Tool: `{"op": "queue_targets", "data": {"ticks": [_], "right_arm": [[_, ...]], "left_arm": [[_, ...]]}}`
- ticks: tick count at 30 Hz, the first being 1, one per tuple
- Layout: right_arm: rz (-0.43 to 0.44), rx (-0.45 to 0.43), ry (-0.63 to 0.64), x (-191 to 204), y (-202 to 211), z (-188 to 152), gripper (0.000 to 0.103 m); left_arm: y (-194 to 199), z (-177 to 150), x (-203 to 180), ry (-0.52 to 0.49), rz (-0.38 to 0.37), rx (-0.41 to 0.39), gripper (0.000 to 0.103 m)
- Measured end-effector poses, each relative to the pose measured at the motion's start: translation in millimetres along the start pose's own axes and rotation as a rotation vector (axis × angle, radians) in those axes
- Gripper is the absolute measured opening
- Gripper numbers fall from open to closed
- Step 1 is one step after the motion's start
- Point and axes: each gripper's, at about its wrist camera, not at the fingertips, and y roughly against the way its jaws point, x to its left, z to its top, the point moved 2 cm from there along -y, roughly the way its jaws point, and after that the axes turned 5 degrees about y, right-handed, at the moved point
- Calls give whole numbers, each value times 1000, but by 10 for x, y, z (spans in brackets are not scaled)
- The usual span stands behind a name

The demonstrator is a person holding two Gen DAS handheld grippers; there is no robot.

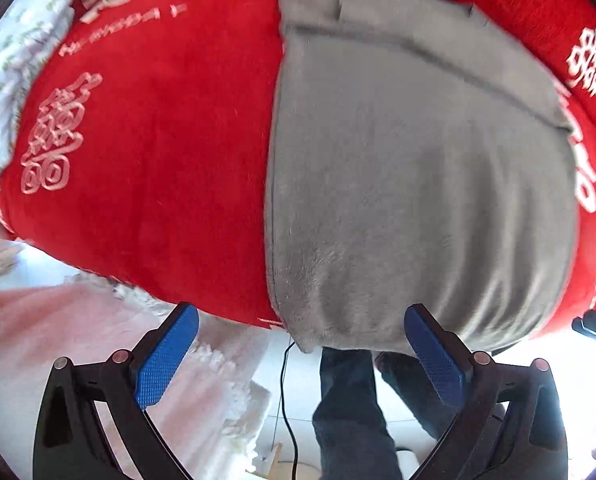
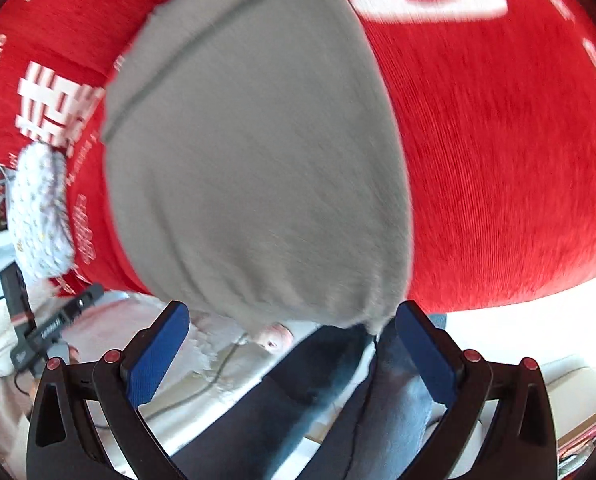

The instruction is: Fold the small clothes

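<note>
Through the left wrist camera we see the grey garment lying flat on the red cloth, its long axis running from the near table edge away toward the far side, the seamed band end lying farthest from us and the near hem hanging slightly over the edge. It is a soft, brushed knit with faint lengthwise creases and a dark stitched seam along its left side; the red cloth is a fine-ribbed velvety fabric printed with white characters, and a pale patterned cloth lies crumpled at its far left. Our left gripper stands with its blue textured pads spread wide, holding nothing; the near left corner of the garment lies between them, and we cannot tell whether either pad touches it. Below we see dark trousers and a thin black cable. Through the right wrist camera the grey garment runs the same way, seam band far and upper left, near hem rounded over the edge. Our right gripper is fully spread and empty, its pads flanking the garment's near right corner, the right pad just beside the corner tip. The left-hand tool shows at the left.
</note>
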Motion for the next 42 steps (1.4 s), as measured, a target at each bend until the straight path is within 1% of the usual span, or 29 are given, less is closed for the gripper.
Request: {"op": "queue_targets", "data": {"ticks": [3,5,8,10,13,18,21,23,26,27,28,29,30,31,32,33,34,35,37,40,41,42], "right_arm": [[8,41,-15,-224,-257,-61,103],[1,59,-10,-311,-378,-94,103],[2,88,-8,-440,-531,-109,103],[23,100,-17,-477,-595,-113,103],[30,112,-9,-460,-620,-118,103],[91,118,38,-329,-621,-108,103],[108,124,64,-262,-663,-87,103],[118,129,67,-285,-676,-66,103],[162,120,36,-292,-708,-73,103],[173,111,16,-307,-699,-80,101],[201,95,-27,-347,-662,-78,83],[213,87,-66,-396,-629,-71,63],[241,85,-123,-465,-600,-66,11],[273,74,-146,-489,-567,-64,14],[301,61,-146,-481,-515,-73,14],[327,54,-128,-434,-451,-74,14],[353,44,-108,-371,-370,-68,14],[379,33,-96,-319,-292,-56,14],[448,-12,-75,-191,-80,25,14],[530,-108,-67,-40,219,241,14],[554,-137,-69,-1,304,361,14],[567,-153,-69,42,343,429,12]], "left_arm": [[-352,-27,-9,-19,21,30,103],[-539,-47,6,-15,31,51,103],[-726,-88,27,-5,34,72,103],[-810,-120,6,-12,31,83,103],[-815,-141,-32,-28,26,77,103],[-772,-104,-121,-34,18,84,103],[-782,-124,-169,-38,-2,93,103],[-778,-176,-290,-49,-14,100,103],[-789,-236,-461,-80,-57,131,103],[-776,-251,-512,-95,-61,130,99],[-746,-260,-567,-112,-59,119,87],[-716,-262,-599,-124,-57,116,83],[-679,-261,-620,-131,-61,113,68],[-639,-253,-620,-133,-70,113,51],[-593,-229,-599,-133,-85,116,39],[-557,-180,-562,-128,-107,123,19],[-498,-170,-525,-118,-137,133,17],[-433,-121,-469,-105,-171,136,12],[-258,-23,-420,-97,-225,121,11],[46,199,-420,-99,-270,50,10],[129,286,-432,-98,-279,28,10],[227,434,-465,-91,-294,1,10]]}}
